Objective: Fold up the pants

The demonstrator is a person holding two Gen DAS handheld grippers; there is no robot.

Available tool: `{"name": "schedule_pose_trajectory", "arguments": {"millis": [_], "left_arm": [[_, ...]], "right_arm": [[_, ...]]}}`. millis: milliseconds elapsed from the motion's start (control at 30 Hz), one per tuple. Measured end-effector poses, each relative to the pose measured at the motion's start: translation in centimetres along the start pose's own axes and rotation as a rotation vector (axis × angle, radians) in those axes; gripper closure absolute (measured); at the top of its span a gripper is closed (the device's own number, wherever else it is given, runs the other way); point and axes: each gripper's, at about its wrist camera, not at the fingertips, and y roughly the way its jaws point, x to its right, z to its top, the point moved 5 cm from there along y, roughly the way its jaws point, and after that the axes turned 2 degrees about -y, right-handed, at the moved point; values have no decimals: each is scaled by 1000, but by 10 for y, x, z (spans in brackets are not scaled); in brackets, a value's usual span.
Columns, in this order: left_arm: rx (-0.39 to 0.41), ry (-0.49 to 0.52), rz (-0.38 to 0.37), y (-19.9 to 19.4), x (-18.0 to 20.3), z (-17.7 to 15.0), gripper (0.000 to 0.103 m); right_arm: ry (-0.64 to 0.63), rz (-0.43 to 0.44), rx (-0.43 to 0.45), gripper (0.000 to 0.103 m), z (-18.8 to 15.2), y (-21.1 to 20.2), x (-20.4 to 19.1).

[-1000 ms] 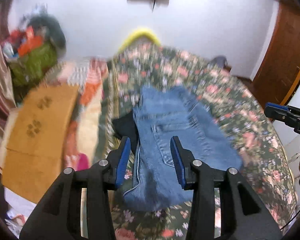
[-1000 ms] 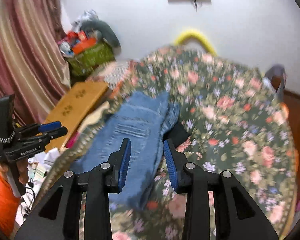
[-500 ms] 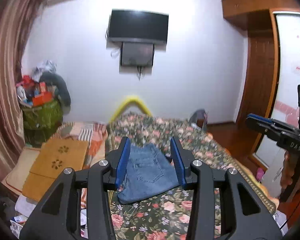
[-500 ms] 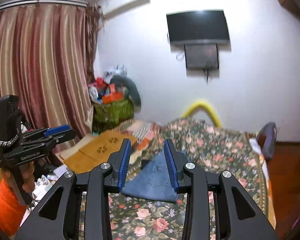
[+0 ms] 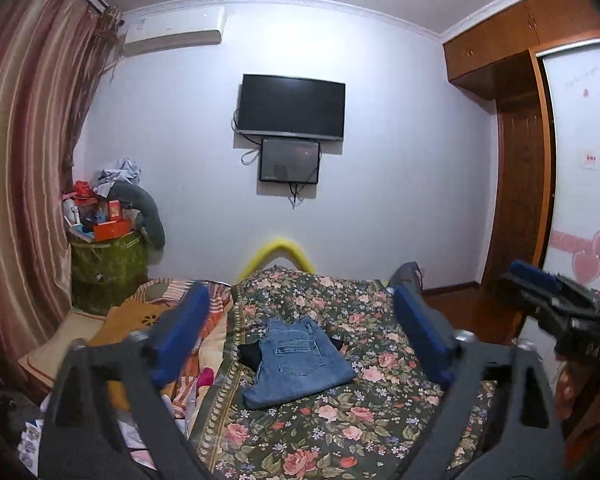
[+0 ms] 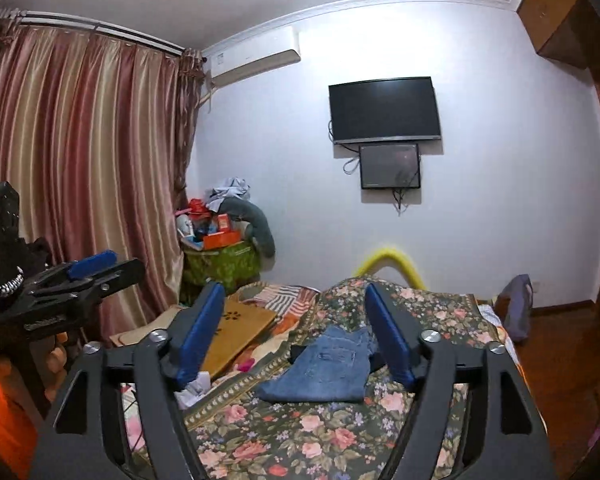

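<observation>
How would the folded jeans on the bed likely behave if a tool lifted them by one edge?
The folded jeans are soft denim lying in flat layers on the floral bedspread, so they would probably droop and unfold. Stacked layers suggest they are fairly heavy for their size. Pushed, they would likely bunch up, not slide, since cloth rests on cloth.

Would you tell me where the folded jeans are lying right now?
The folded jeans lie on the floral bedspread, centred in both wrist views, beside a black garment.

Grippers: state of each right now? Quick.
Left gripper: open, holding nothing.
Right gripper: open, holding nothing.
The folded jeans lie on the bed, apart from both.
</observation>
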Motion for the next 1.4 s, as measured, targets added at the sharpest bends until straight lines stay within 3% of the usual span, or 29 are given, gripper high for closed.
{"name": "schedule_pose_trajectory", "arguments": {"millis": [133, 200, 633, 1400], "left_arm": [[4, 1, 15, -5, -3, -3, 1], [-3, 1, 17, -6, -3, -6, 0], [-17, 23, 43, -8, 1, -20, 0], [-49, 27, 12, 1, 9, -30, 0]], "right_arm": [[17, -26, -3, 12, -3, -3, -1], [18, -43, -9, 1, -3, -3, -1], [-2, -60, 4, 0, -9, -12, -6], [14, -75, -6, 0, -9, -17, -1]]}}
